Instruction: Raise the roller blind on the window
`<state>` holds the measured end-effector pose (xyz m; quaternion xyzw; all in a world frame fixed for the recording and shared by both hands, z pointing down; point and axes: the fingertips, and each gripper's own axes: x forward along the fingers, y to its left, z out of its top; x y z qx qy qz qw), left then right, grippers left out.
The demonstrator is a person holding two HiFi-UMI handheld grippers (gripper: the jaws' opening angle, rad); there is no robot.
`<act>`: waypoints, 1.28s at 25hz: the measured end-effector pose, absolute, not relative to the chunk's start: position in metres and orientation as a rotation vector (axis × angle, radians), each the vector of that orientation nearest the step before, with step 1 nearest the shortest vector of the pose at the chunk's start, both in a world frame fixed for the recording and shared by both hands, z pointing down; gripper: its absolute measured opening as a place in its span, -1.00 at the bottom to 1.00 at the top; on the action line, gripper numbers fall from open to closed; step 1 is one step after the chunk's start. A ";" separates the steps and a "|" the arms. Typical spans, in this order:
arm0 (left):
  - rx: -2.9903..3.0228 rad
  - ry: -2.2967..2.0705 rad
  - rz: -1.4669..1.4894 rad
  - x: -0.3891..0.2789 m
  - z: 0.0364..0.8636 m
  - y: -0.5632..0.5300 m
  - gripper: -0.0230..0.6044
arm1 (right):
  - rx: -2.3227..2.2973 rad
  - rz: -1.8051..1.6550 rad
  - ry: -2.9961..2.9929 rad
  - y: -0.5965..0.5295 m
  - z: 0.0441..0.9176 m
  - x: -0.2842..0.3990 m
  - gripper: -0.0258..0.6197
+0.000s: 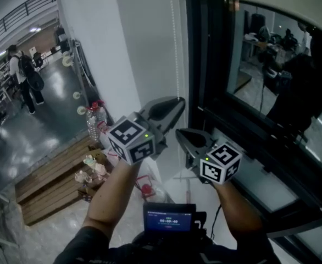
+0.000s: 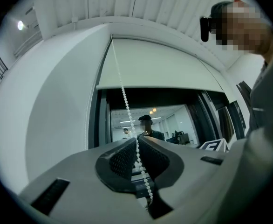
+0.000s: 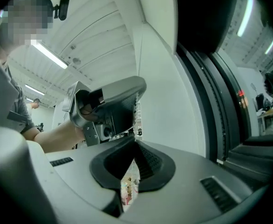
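White wall (image 1: pixel 111 48) borders a dark window (image 1: pixel 271 92) at right, the roller blind (image 2: pixel 160 64) covering its upper part, its bead chain (image 2: pixel 126 99) clamped between the jaws of the left gripper (image 2: pixel 137 140), those of the right gripper (image 3: pixel 134 142) pressed together.

This looks like a large open-plan workplace, part office and part workshop hall. A polished grey floor (image 1: pixel 45 120) runs under a railed upper gallery (image 1: pixel 18 12), and a person with a backpack (image 1: pixel 25 76) walks across it. Low wooden platforms (image 1: pixel 51 175) stand by the wall, with water bottles (image 1: pixel 95 120) beside them. The dark-framed window (image 1: pixel 205 65) shows desks (image 1: pixel 254 40) in its glass. Strip lights (image 3: pixel 50 55) hang from a ribbed panel ceiling (image 3: pixel 94 27).
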<state>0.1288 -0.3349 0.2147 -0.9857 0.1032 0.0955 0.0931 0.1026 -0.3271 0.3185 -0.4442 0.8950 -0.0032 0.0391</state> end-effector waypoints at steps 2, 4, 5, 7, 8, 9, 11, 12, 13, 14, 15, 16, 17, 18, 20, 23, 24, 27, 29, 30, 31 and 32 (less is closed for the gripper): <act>-2.946 0.310 0.274 0.126 0.226 -0.337 -0.89 | -1.365 -0.045 2.748 -0.327 0.329 0.102 -0.92; -2.961 0.303 0.269 0.123 0.235 -0.338 -0.90 | -1.371 -0.065 2.757 -0.329 0.336 0.100 -0.92; -2.962 0.294 0.265 0.123 0.238 -0.337 -0.90 | -1.373 -0.074 2.764 -0.329 0.340 0.099 -0.92; -2.965 0.281 0.256 0.120 0.247 -0.334 -0.90 | -1.373 -0.091 2.784 -0.327 0.348 0.098 -0.92; -2.970 0.282 0.253 0.118 0.252 -0.333 -0.90 | -1.372 -0.095 2.795 -0.325 0.352 0.097 -0.92; -2.977 0.283 0.253 0.116 0.256 -0.334 -0.90 | -1.373 -0.096 2.804 -0.323 0.355 0.096 -0.91; -2.987 0.272 0.259 0.114 0.259 -0.332 -0.90 | -1.373 -0.105 2.811 -0.322 0.359 0.096 -0.91; -2.988 0.266 0.263 0.115 0.260 -0.331 -0.90 | -1.370 -0.111 2.813 -0.322 0.360 0.096 -0.91; -2.988 0.263 0.270 0.116 0.260 -0.330 -0.90 | -1.363 -0.117 2.816 -0.323 0.360 0.096 -0.91; -2.986 0.263 0.278 0.116 0.260 -0.329 -0.90 | -1.354 -0.121 2.825 -0.323 0.361 0.095 -0.91; -2.984 0.266 0.285 0.117 0.259 -0.327 -0.90 | -1.344 -0.124 2.838 -0.322 0.361 0.095 -0.91; -2.981 0.270 0.287 0.117 0.259 -0.325 -0.90 | -1.343 -0.123 2.854 -0.322 0.361 0.097 -0.91; -2.975 0.272 0.283 0.118 0.258 -0.323 -0.90 | -1.353 -0.118 2.867 -0.321 0.360 0.101 -0.90; -2.968 0.271 0.276 0.119 0.258 -0.322 -0.90 | -1.378 -0.109 2.877 -0.321 0.359 0.106 -0.90; -2.962 0.266 0.261 0.120 0.258 -0.319 -0.90 | -1.447 -0.074 2.882 -0.320 0.353 0.120 -0.79; -2.965 0.259 0.254 0.124 0.257 -0.319 -0.90 | -1.490 -0.009 2.823 -0.317 0.325 0.144 -0.75; -2.958 0.256 0.253 0.124 0.257 -0.319 -0.90 | -1.475 0.011 2.791 -0.315 0.311 0.151 -0.75; -2.945 0.235 0.262 0.125 0.258 -0.314 -0.90 | -1.411 0.095 2.723 -0.308 0.264 0.160 -0.64; -2.941 0.220 0.262 0.126 0.258 -0.309 -0.90 | -1.389 0.162 2.744 -0.306 0.240 0.152 -0.57; -2.936 0.221 0.264 0.127 0.258 -0.307 -0.90 | -1.386 0.192 2.778 -0.307 0.234 0.145 -0.57; -2.933 0.231 0.266 0.128 0.258 -0.307 -0.90 | -1.389 0.217 2.819 -0.307 0.230 0.140 -0.57; -2.934 0.249 0.267 0.127 0.258 -0.308 -0.90 | -1.393 0.237 2.860 -0.306 0.229 0.137 -0.57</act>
